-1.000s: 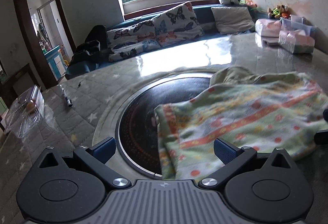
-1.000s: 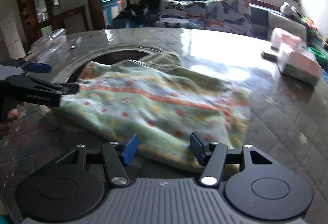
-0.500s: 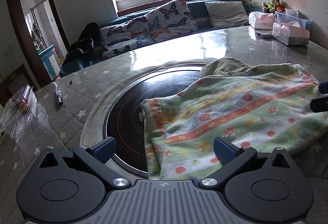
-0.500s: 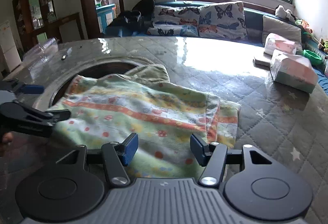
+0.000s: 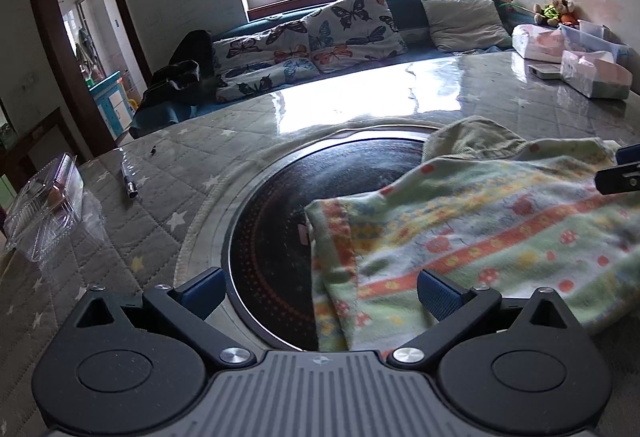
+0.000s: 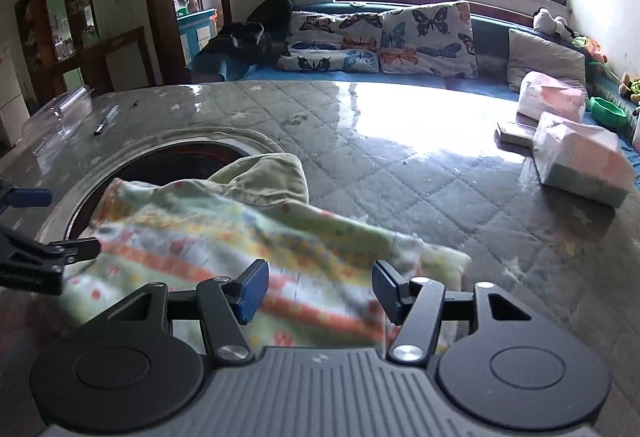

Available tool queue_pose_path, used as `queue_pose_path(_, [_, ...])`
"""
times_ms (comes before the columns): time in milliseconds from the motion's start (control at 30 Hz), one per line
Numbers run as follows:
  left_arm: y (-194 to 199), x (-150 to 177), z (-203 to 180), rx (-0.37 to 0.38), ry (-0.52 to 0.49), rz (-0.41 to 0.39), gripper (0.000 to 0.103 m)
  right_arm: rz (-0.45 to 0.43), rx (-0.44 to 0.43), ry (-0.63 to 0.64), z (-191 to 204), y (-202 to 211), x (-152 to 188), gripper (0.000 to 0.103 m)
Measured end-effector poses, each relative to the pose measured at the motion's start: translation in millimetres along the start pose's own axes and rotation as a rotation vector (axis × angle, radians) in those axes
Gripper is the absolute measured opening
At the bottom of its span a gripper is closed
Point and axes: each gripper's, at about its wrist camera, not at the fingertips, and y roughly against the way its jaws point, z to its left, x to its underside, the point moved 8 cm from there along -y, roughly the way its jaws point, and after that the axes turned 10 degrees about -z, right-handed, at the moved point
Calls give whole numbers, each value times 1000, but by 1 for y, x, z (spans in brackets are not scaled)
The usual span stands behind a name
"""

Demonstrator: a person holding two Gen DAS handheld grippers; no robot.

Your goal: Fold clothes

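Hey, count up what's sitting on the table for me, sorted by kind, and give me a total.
Printed garment: 1
Olive garment: 1
Tissue packs: 2
Clear plastic box: 1
Pen: 1
Small flat box: 1
Total: 7

The garment (image 5: 472,233) before me is soft and pale green, with orange stripes and small red dots. It lies folded and rumpled, partly over the dark round inset (image 5: 276,221) in the table, with a plain olive piece (image 6: 264,177) showing at its far edge.
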Motion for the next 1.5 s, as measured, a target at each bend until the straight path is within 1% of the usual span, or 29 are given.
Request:
queue_pose_path(133, [-9,-3,6,-18,7,11,103,15,17,-5,-8,-17,0,59])
queue_pose_path(333, [-22,-6,17,-38,15,27,103,11,13,-1,-8,-16,-4,61])
queue_pose_path(633, [-51,-19,45,-114,54,44,103,8,7,-12,-8,-20,-6,62])
queue_pose_path(733, [-56,-19,49,-121,53,49,103,7,-1,-4,-7,-20,-6,73])
queue_pose_path(967, [-67,-19,55,-134,47,61,103,4,-1,-7,-7,-21,-6,73])
queue_pose_path(1067, [-56,-24,52,-112,57,41,103,-9,-3,4,-4,-16,-9,73])
queue_pose_path(1167, [-45,-30,48,-88,67,19,103,-17,-23,12,4,-10,-11,74])
queue_pose_path(1200, [-42,-30,43,-71,61,14,103,-19,-31,14,8,-9,-11,76])
queue_pose_path(1233, [-39,-31,37,-51,52,11,103,-20,-40,17,12,-7,-10,80])
queue_pose_path(1267, [-37,-31,31,-31,44,7,103,-20,-48,19,16,-5,-10,82])
queue_pose_path(1367, [-37,-27,16,0,8,12,103,-12,-84,65,35,-1,-4,82])
queue_pose_path(1500, [-44,-17,4,0,-18,43,103,8,-96,139,53,-1,6,84])
